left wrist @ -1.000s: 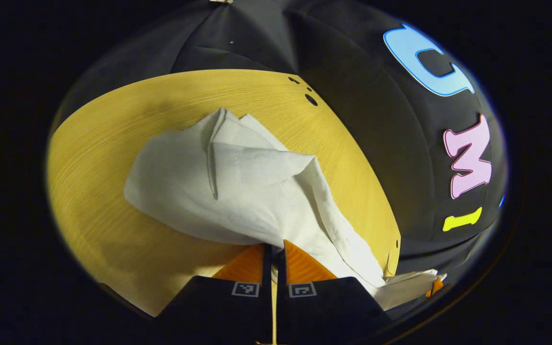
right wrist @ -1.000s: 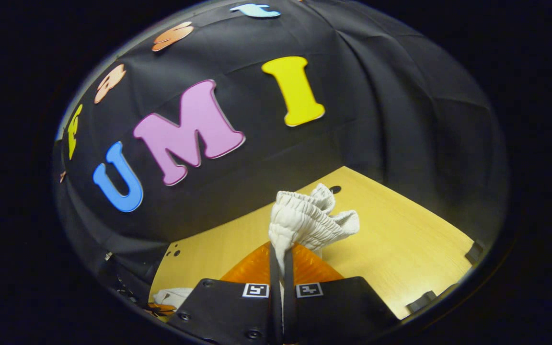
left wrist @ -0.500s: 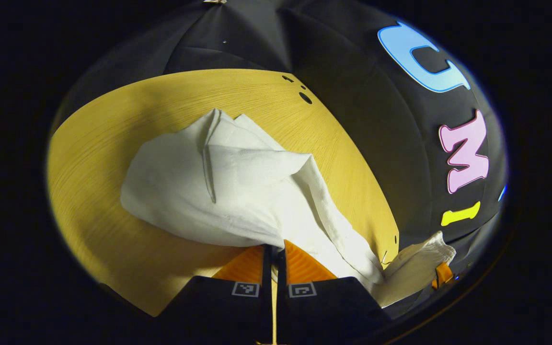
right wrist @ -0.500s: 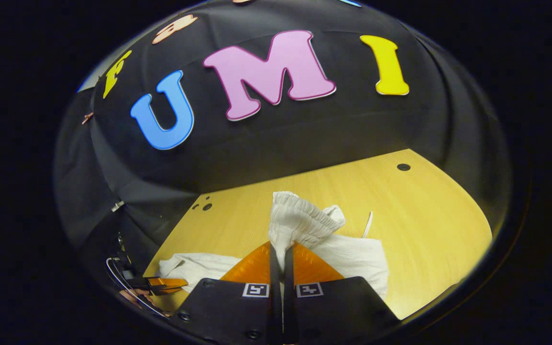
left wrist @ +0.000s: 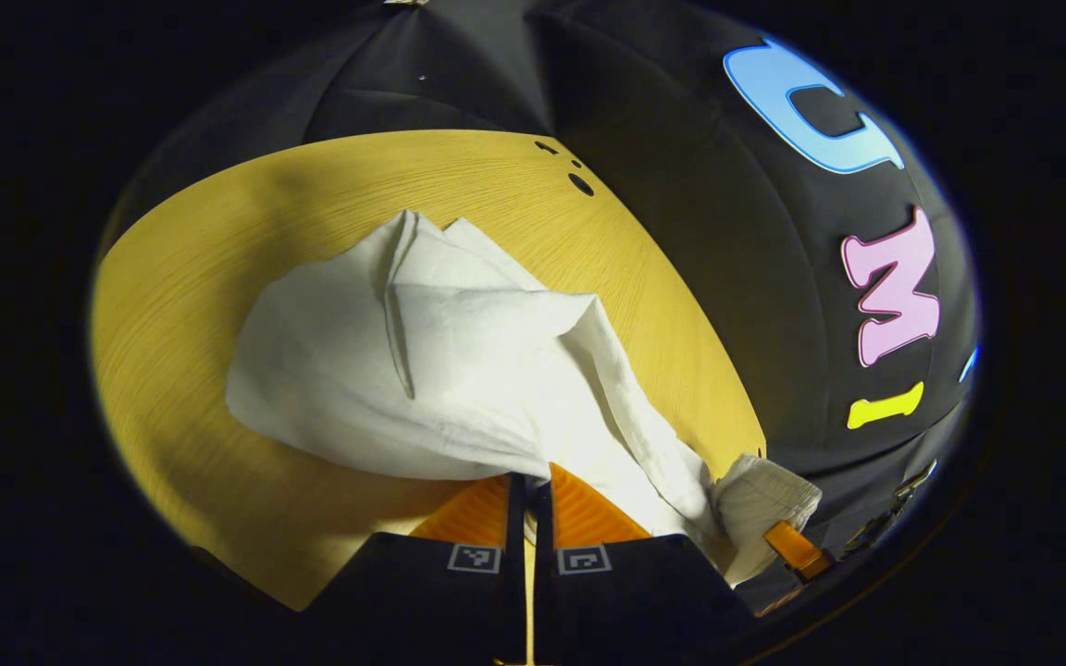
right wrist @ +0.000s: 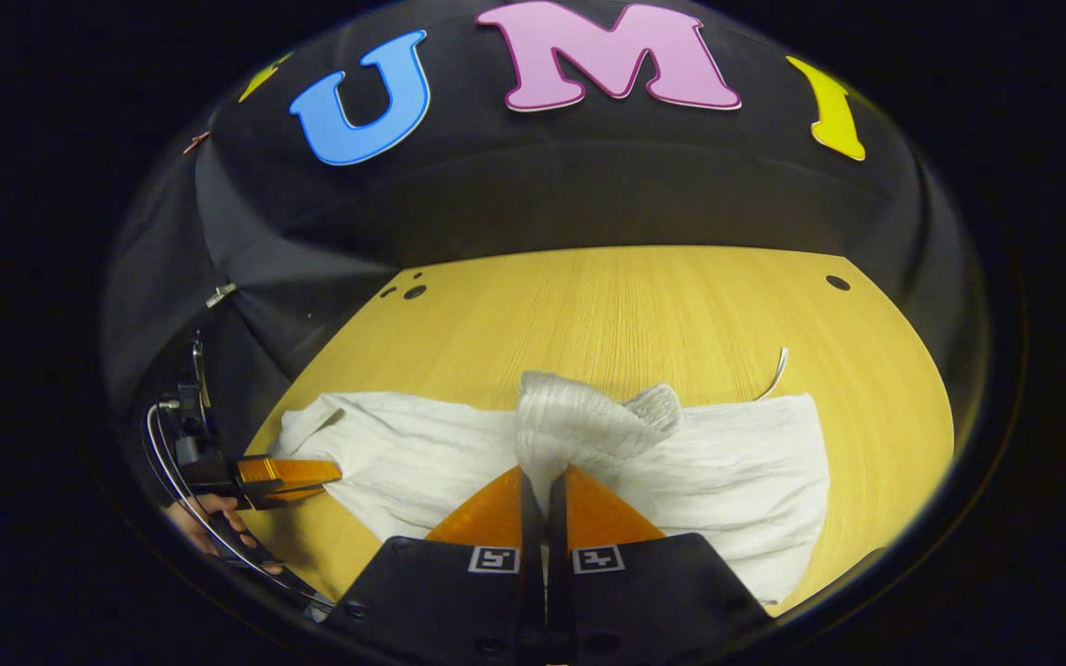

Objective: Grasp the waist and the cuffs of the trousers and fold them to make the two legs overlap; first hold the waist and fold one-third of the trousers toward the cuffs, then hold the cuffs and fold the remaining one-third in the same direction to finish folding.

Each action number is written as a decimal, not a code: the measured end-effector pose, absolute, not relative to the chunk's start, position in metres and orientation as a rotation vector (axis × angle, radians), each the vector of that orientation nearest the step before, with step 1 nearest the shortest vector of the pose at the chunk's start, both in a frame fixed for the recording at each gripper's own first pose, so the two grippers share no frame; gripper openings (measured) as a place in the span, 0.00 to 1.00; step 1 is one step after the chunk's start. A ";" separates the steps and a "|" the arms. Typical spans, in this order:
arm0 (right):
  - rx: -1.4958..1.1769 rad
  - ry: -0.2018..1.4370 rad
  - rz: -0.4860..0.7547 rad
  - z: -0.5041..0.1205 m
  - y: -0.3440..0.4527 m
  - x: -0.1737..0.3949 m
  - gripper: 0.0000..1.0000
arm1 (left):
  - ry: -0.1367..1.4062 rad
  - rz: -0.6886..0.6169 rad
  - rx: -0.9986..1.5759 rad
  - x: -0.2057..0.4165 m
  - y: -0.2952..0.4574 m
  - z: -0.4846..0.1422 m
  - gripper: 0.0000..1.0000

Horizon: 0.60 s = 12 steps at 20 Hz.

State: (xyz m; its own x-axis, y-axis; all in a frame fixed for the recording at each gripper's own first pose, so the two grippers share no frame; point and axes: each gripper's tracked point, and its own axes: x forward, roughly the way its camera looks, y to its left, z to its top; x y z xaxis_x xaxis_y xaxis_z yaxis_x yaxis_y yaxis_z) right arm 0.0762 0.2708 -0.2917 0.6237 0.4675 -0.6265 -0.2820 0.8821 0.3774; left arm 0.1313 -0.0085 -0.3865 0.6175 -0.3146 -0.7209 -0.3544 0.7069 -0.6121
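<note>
White trousers lie crumpled on a wooden table. My left gripper is shut on their near edge, at one end of the cloth. In the right gripper view the trousers spread across the table. My right gripper is shut on the gathered elastic waist, holding it bunched just above the flat cloth. The left gripper pinches the trousers' left end there. In the left gripper view the right gripper grips a fold at the lower right.
A thin white drawstring lies on the wood beside the trousers. Small holes mark the table's far corners. The black cloth wall stands close behind the table. A hand holds the left gripper near the table's left edge.
My right gripper has tipped down and come lower with the waist, which now sits over the spread trousers. The left gripper has barely moved and keeps its hold.
</note>
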 end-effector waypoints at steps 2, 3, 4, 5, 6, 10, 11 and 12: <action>0.242 0.829 0.458 -0.302 0.281 0.068 0.07 | 0.935 0.022 -0.815 0.132 -0.008 -0.386 0.08; 0.242 0.849 0.478 -0.305 0.287 0.061 0.09 | 0.935 0.022 -0.815 0.133 -0.008 -0.385 0.08; 0.243 0.871 0.502 -0.308 0.295 0.056 0.14 | 0.934 0.022 -0.814 0.132 -0.008 -0.386 0.08; 0.238 0.889 0.520 -0.313 0.298 0.051 0.17 | 0.934 0.022 -0.812 0.132 -0.007 -0.385 0.08; 0.230 0.905 0.535 -0.316 0.302 0.046 0.22 | 0.934 0.021 -0.809 0.132 -0.007 -0.386 0.08; 0.348 0.970 0.643 -0.309 0.333 0.019 0.51 | 0.935 0.019 -0.810 0.132 -0.008 -0.385 0.08; 0.390 0.982 0.678 -0.302 0.342 0.012 0.54 | 0.934 0.019 -0.816 0.133 -0.007 -0.384 0.08; 0.401 0.985 0.693 -0.301 0.347 0.009 0.46 | 0.934 0.019 -0.821 0.132 -0.008 -0.385 0.08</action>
State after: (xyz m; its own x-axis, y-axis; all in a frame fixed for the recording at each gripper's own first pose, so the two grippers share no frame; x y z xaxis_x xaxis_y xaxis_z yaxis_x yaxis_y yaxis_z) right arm 0.0089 0.3469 -0.3008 0.3670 0.6938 -0.6197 -0.3495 0.7202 0.5993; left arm 0.1321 -0.0076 -0.3845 0.6173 -0.3219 -0.7178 -0.3508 0.7041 -0.6174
